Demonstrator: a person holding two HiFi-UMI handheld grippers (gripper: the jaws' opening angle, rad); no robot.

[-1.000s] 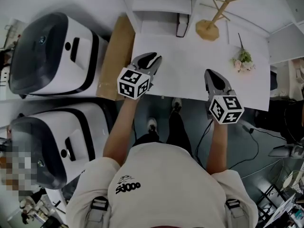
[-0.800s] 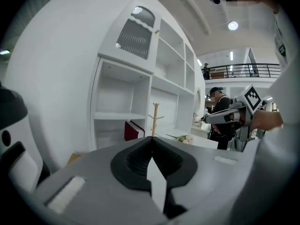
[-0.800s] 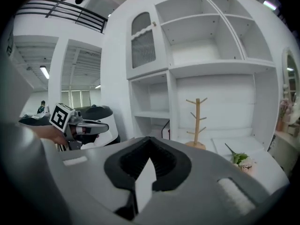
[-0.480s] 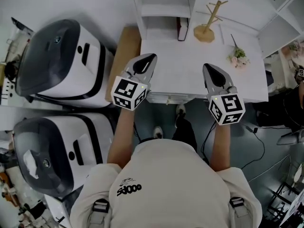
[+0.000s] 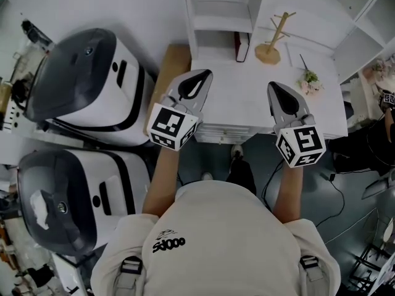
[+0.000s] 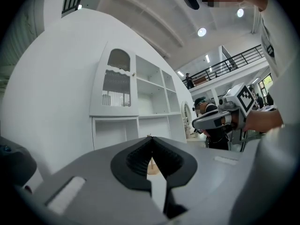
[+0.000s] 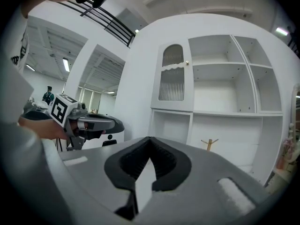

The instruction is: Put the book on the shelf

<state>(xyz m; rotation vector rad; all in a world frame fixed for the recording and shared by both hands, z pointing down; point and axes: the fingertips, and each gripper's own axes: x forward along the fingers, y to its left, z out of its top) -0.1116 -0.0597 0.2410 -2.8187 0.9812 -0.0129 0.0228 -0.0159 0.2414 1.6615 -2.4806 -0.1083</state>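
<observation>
- Shows the left tongs [image 5: 202, 76] pressed together with nothing between them, held over the worktop [image 5: 247, 113] just in front of the shelf unit [image 5: 222, 22], toward its left side.
- Shows the right tongs [image 5: 275, 90] likewise pressed together and empty, in front of the shelf unit and off to its right, well apart from the left tongs.
- Confirms in both gripper views that the ribbed black pads meet at the tip, with the shelf unit's white compartments ahead.
- Locates the book [image 5: 242, 46], dark red and upright, at the right end of the shelf unit's lowest opening, touched by neither tongs.
- Marks a wooden stand [image 5: 270, 45] with branching pegs on the worktop just right of the shelf unit.
- Marks a flower sprig [image 5: 310, 82] lying on the worktop farther right of the shelf unit, beyond the wooden stand.
- Marks a brown board [image 5: 170, 73] left of the shelf unit, along the worktop's left edge.
- Marks two white-and-dark machines [image 5: 83, 85] well left of the shelf unit, beyond the board.
- Shows the person [image 5: 222, 239] in a white shirt facing the shelf unit, both forearms extended.
</observation>
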